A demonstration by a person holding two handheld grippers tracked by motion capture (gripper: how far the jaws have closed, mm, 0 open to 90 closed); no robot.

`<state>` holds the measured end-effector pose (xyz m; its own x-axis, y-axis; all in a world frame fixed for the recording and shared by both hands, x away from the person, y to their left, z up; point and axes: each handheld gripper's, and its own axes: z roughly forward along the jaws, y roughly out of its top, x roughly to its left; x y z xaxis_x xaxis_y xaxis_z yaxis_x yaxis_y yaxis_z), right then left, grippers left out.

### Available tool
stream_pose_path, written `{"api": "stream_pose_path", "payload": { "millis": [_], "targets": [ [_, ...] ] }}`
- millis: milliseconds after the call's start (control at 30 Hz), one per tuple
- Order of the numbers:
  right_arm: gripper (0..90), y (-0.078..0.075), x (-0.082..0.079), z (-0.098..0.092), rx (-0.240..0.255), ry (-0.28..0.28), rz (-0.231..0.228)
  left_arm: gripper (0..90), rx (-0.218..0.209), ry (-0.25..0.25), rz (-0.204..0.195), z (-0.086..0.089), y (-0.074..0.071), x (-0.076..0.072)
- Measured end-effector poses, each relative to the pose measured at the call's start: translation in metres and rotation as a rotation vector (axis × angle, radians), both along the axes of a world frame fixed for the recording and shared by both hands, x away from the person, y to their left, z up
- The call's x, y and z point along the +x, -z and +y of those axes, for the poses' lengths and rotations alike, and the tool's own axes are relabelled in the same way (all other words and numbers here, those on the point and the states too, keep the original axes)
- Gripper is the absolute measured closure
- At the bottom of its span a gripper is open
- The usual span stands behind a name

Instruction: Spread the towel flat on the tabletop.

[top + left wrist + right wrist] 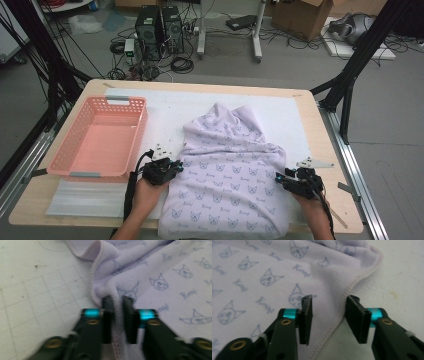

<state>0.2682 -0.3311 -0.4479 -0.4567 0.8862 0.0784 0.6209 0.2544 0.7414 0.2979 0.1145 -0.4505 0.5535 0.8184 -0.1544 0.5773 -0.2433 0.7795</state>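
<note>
On the worktop [320, 150] a mat [280, 112] lies under the towel [230, 175], with the basket [100, 137] just left of the towel. The left gripper [176, 167] sits at the towel's left edge, the right gripper [280, 179] at its right edge.

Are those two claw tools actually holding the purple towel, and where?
The left gripper pinches the towel by its stitched side hem. The right gripper stands open around the opposite hem, gripping nothing.

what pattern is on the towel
Pale lilac towel with small blue-grey cat faces and script words; clearest in the right gripper view.
</note>
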Motion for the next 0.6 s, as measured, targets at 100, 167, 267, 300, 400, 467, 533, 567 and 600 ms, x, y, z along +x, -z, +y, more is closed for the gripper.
{"api": "stream_pose_path", "payload": {
  "millis": [100, 167, 267, 300, 400, 467, 533, 567, 600],
  "targets": [
    [87.3, -0.002, 0.007, 0.001, -0.017, -0.025, -0.007, 86.8, 0.029, -0.051, -0.032, 0.003, -0.002, -0.007],
    [87.9, -0.002, 0.016, 0.004, -0.023, -0.031, -0.016, 86.9, 0.018, -0.08, -0.052, 0.01, -0.004, -0.014],
    [88.2, 0.0, 0.032, 0.009, -0.024, -0.016, -0.04, 87.0, 0.019, -0.117, -0.077, 0.018, -0.004, -0.019],
    [88.2, 0.001, 0.037, 0.011, -0.037, -0.015, -0.054, 86.9, 0.019, -0.12, -0.074, 0.02, -0.003, -0.018],
    [88.4, 0.001, 0.046, 0.015, -0.062, 0.041, -0.077, 86.5, 0.0, -0.138, -0.041, 0.023, 0.001, -0.011],
    [87.0, 0.001, 0.047, 0.012, -0.027, 0.048, -0.057, 80.6, -0.04, -0.133, -0.045, 0.024, 0.0, -0.011],
    [83.2, -0.002, 0.04, 0.011, -0.016, 0.043, -0.072, 60.7, -0.08, -0.131, -0.022, 0.026, 0.0, -0.012],
    [78.4, -0.004, 0.036, 0.01, -0.016, 0.038, -0.079, 57.9, -0.092, -0.112, -0.024, 0.028, 0.0, -0.015],
    [73.5, -0.006, 0.031, 0.008, -0.012, 0.036, -0.087, 55.2, -0.1, -0.105, -0.024, 0.028, 0.0, -0.017]
  ]
}}
